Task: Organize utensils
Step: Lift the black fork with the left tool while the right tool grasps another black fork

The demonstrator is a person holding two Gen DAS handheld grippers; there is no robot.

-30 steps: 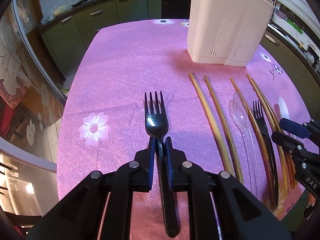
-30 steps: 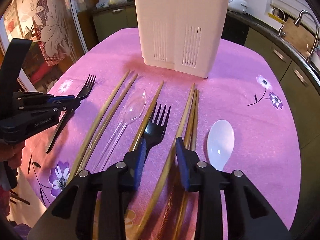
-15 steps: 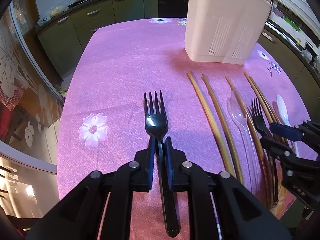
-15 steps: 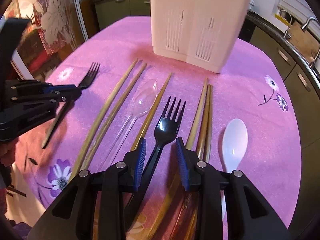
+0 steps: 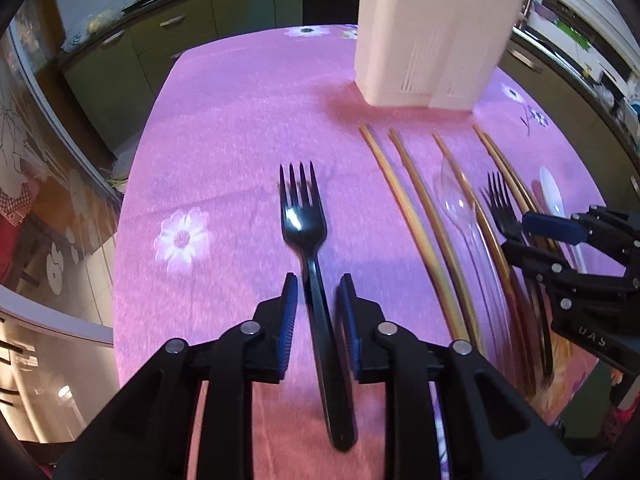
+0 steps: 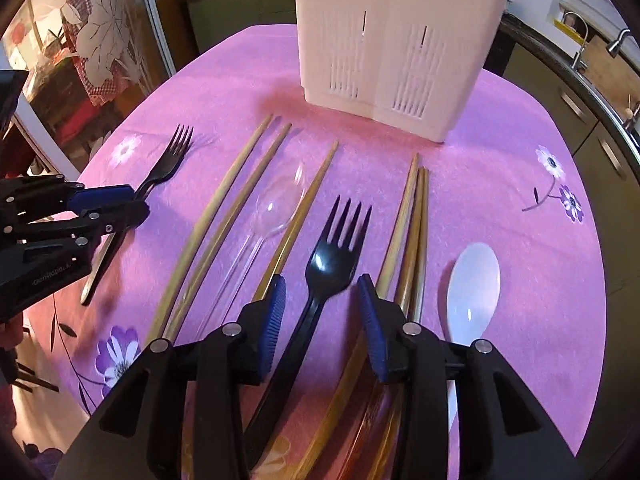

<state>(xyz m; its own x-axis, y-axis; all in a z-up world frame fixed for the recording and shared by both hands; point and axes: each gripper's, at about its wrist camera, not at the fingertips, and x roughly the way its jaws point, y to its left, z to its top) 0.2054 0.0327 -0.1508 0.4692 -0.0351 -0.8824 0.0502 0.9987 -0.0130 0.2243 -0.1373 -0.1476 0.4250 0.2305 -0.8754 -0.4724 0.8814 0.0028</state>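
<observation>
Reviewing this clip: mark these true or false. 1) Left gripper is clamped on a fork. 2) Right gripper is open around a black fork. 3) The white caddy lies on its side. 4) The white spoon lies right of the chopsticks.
1) False: the left gripper is open, jaws apart either side of the left black fork.
2) True: the right gripper straddles the right black fork.
3) False: the white caddy stands upright.
4) True, in the right wrist view: white spoon, chopsticks.

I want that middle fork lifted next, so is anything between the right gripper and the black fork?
Nothing visible. The right gripper is open, and the black fork has its handle running between the blue pads. Chopsticks lie close on either side.
</observation>
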